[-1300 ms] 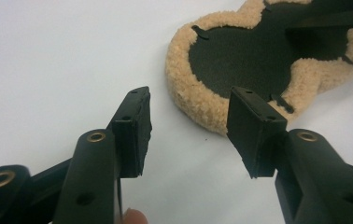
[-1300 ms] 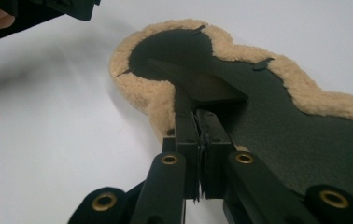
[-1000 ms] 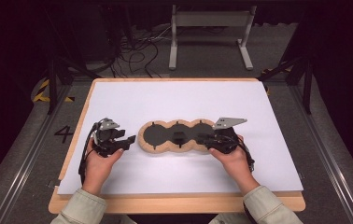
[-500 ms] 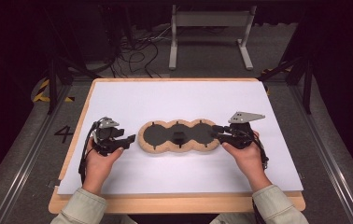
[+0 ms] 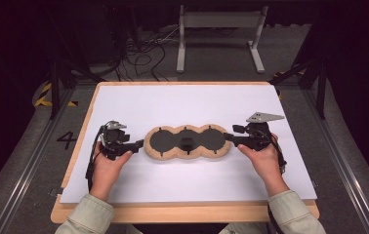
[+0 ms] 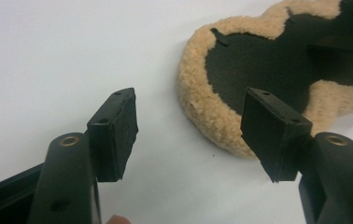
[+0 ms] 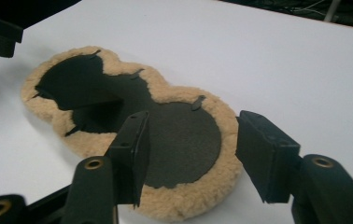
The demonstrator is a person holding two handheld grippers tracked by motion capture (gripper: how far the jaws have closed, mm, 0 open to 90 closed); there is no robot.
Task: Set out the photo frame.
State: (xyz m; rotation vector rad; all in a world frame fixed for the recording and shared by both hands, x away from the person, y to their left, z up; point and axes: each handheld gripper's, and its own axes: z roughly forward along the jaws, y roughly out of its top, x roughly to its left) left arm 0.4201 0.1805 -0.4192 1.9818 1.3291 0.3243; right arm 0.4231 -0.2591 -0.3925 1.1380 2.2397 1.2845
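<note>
The fuzzy tan pad (image 5: 187, 142) lies flat in the middle of the white table (image 5: 182, 100), and the left gripper (image 5: 136, 145) and right gripper (image 5: 230, 138), jaws just opening with nothing between, sit at its two ends, so the laying-out looks done.

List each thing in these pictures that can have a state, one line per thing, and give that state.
Fleece pad: lying flat on the white sheet, black centre facing up, fully spread out, not gripped.
Left tool: open, jaws just opening, nothing between them, at the pad's left end.
Right tool: open, jaws just opening, astride the pad's right end without pressing it.
White sheet: flat on the table.
</note>
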